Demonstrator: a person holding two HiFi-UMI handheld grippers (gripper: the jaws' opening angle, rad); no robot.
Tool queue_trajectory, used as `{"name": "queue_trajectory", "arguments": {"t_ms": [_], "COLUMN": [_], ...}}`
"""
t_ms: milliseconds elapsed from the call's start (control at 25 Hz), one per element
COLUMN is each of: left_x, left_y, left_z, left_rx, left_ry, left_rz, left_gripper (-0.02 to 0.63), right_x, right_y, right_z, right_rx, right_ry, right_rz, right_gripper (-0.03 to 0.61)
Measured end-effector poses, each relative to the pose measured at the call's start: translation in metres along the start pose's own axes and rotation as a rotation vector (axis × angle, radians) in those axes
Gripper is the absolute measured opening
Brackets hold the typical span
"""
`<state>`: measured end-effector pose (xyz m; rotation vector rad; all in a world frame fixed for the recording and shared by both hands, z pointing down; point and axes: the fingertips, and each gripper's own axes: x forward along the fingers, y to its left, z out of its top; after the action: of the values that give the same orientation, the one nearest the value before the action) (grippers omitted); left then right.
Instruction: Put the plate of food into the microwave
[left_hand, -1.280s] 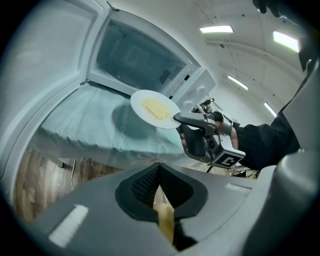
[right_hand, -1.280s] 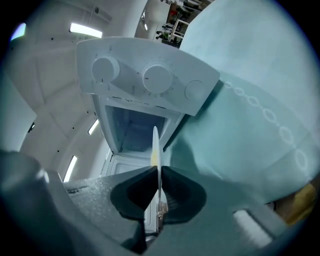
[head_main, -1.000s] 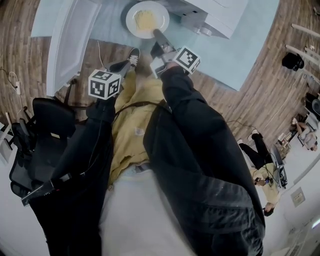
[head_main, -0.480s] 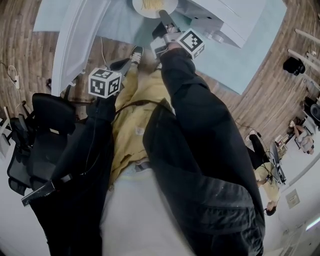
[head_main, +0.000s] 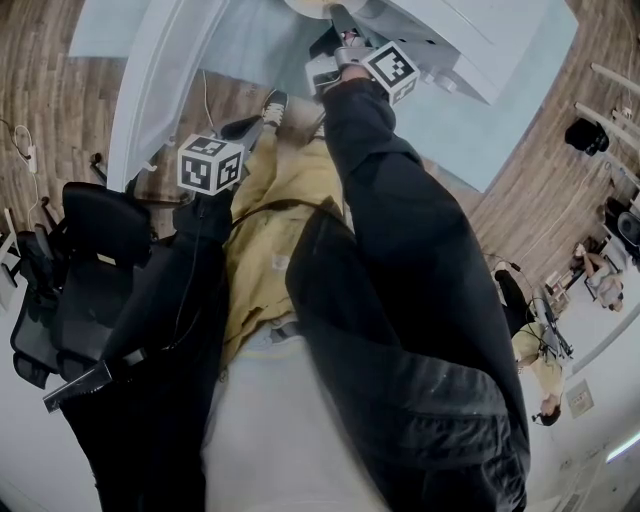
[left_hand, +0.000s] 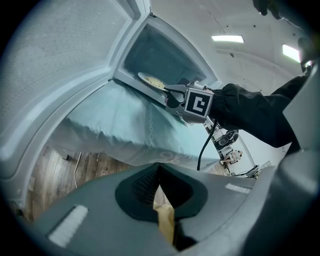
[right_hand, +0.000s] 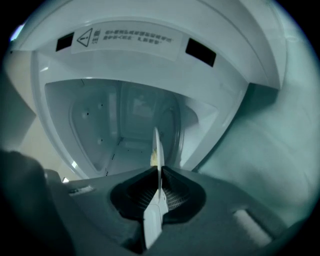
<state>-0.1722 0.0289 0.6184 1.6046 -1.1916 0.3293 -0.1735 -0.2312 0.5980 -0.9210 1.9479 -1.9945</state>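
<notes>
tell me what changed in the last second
The right gripper, shut on the plate of food, carried it up the head view to the mouth of the microwave; the plate now sits at that view's top edge. The left gripper stayed where it was, and the microwave door stayed open.

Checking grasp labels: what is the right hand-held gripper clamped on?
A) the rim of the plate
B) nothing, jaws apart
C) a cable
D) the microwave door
A: in the right gripper view, the right hand-held gripper has its jaws closed on the rim of the plate, seen edge-on at the open microwave.
</notes>
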Motion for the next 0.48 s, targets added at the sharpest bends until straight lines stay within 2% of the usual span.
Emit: {"name": "queue_trajectory", "arguments": {"t_ms": [280,480], "left_x": [-0.002,-0.002], "left_y": [0.005,0.005], "left_z": [-0.004,-0.005], "left_rx": [-0.011,-0.014], "left_ry": [0.001,0.001], "left_rz": [0.007,0.006], "left_gripper": [-0.003,-0.003], "right_x": [0.011,0.011], "right_y": [-0.002,-0.003], "right_z": [0.009,0.013], "right_rx": [0.0,-0.061], "right_ry": [-0.029,-0.035], "right_rz": [-0.024,-0.08], "right_gripper": [0.014,0.018]}}
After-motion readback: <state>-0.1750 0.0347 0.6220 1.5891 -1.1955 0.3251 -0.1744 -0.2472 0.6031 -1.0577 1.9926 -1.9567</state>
